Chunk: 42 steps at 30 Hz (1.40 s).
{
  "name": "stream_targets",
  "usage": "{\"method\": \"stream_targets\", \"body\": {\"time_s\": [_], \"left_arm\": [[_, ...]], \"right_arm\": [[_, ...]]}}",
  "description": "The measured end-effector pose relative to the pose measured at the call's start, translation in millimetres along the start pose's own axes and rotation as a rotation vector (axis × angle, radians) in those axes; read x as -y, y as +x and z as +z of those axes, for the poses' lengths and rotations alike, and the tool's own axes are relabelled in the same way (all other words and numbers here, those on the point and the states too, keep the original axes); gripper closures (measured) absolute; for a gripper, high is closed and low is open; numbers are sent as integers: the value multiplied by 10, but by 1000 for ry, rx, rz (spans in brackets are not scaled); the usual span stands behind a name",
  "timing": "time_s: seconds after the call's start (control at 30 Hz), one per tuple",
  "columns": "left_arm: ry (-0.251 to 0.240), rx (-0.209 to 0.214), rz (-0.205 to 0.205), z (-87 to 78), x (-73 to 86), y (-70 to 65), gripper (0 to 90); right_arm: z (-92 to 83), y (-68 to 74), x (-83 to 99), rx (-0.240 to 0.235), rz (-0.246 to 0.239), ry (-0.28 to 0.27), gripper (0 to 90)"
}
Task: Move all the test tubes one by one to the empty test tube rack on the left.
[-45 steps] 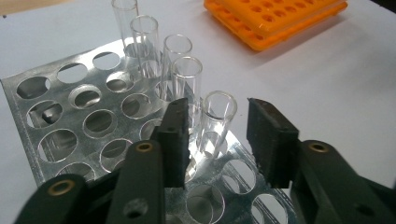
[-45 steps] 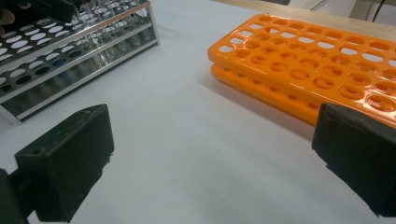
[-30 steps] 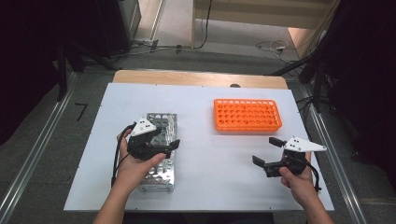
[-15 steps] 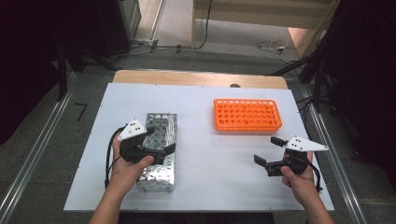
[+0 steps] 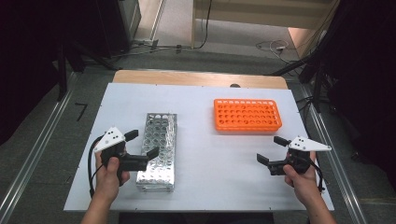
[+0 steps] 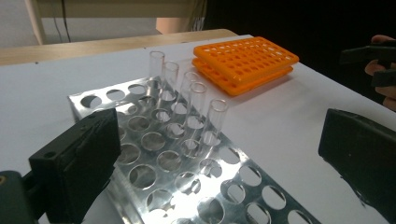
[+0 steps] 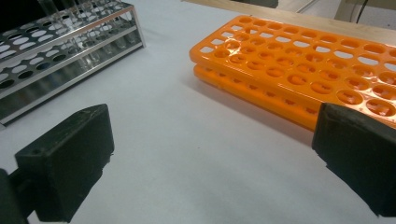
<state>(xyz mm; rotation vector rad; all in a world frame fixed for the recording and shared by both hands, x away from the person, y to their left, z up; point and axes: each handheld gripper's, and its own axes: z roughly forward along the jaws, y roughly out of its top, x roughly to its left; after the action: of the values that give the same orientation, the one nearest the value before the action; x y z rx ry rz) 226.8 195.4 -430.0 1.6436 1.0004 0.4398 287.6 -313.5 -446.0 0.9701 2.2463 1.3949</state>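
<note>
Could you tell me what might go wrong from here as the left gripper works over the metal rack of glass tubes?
1. The left gripper hovers open over the metal rack; one of its fingers could knock the upright glass tubes, which stand close together.
2. The rack looks light and lies loose on the table, so a nudge might shift it.
3. Clear tubes are hard to see, so a grasp could miss.

You are looking at nothing readable here: no text, label, brand, number or sign is showing on the metal rack (image 5: 159, 149), the orange rack (image 5: 247, 115), the glass tubes (image 6: 194, 100) or the white table (image 5: 219, 163).
</note>
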Motion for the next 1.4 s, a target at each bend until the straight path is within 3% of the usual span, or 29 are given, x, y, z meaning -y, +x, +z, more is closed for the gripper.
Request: {"method": "stream_targets", "body": {"time_s": [0.2,0.5,0.7,0.83,0.93,1.1,1.4], "left_arm": [[-43,-37,-7,-183,118,82,0],[-75,-90,11,-400,279,199,0],[-113,-112,-23,-505,400,259,0],[-120,-131,-33,-499,445,295,0],[-124,-123,-41,-466,448,297,0],[-112,-114,-24,-437,453,267,0],[-106,-110,-31,-434,458,276,0]], "right_arm": [[-44,-56,35,12,6,-11,0],[-167,-198,169,73,27,-20,0],[-323,-301,342,101,66,-44,0],[-370,-367,458,111,72,-44,0],[-354,-435,482,116,112,-55,0],[-301,-411,474,117,98,-38,0],[-275,-371,452,113,79,-33,0]]}}
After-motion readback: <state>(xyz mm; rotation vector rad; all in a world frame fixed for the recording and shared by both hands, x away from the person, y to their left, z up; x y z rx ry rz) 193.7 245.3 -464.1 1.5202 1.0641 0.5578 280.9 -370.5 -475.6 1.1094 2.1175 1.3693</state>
